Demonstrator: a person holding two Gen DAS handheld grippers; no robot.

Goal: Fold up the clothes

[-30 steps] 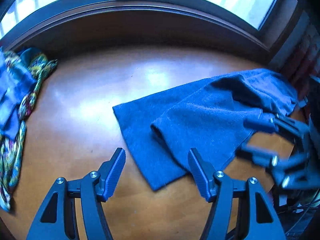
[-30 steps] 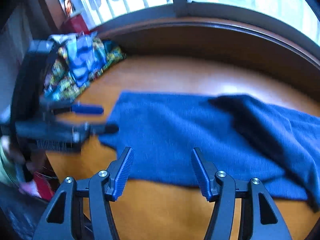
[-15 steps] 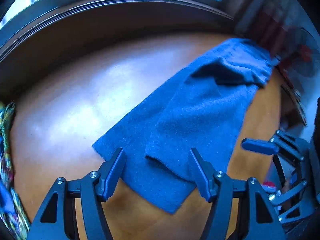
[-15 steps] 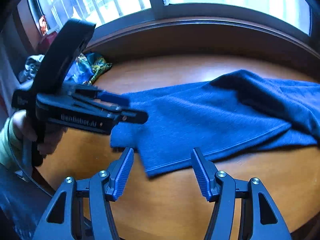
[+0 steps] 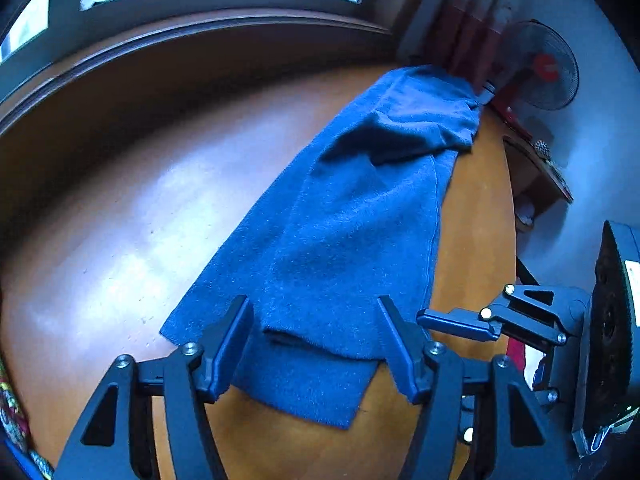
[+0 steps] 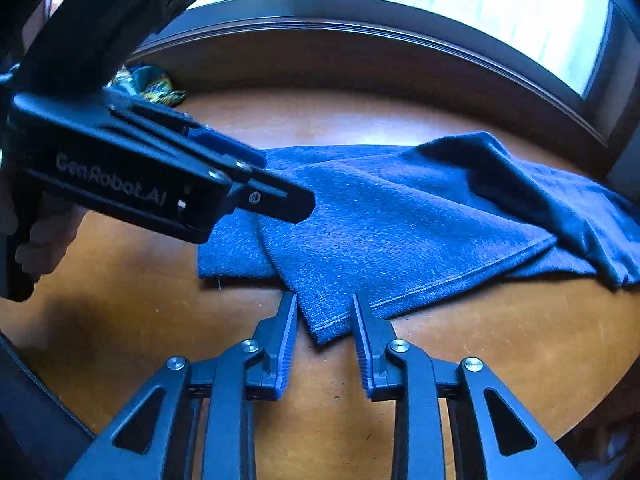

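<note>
A dark blue cloth (image 5: 340, 232) lies lengthwise on the round wooden table (image 5: 120, 220), with an upper layer folded over a lower one. My left gripper (image 5: 314, 312) is open, its fingers straddling the cloth's near end just above it. In the right wrist view the cloth (image 6: 400, 232) has a hemmed corner pointing toward me. My right gripper (image 6: 324, 308) brackets that corner with its fingers drawn close but still apart. The left gripper (image 6: 280, 200), held by a hand (image 6: 40, 240), hovers over the cloth's left end. The right gripper's fingers (image 5: 456, 322) show beside the cloth's edge.
A colourful patterned garment (image 6: 152, 88) lies at the table's far left, and also shows at the frame edge (image 5: 12, 412). A dark window sill (image 6: 360, 52) runs behind the table. A fan (image 5: 548, 68) and a small shelf (image 5: 536, 176) stand past the table's right edge.
Both grippers have come in over the cloth's end. The right gripper's fingers have narrowed around the hemmed corner. The left gripper has swung to look along the cloth's length.
</note>
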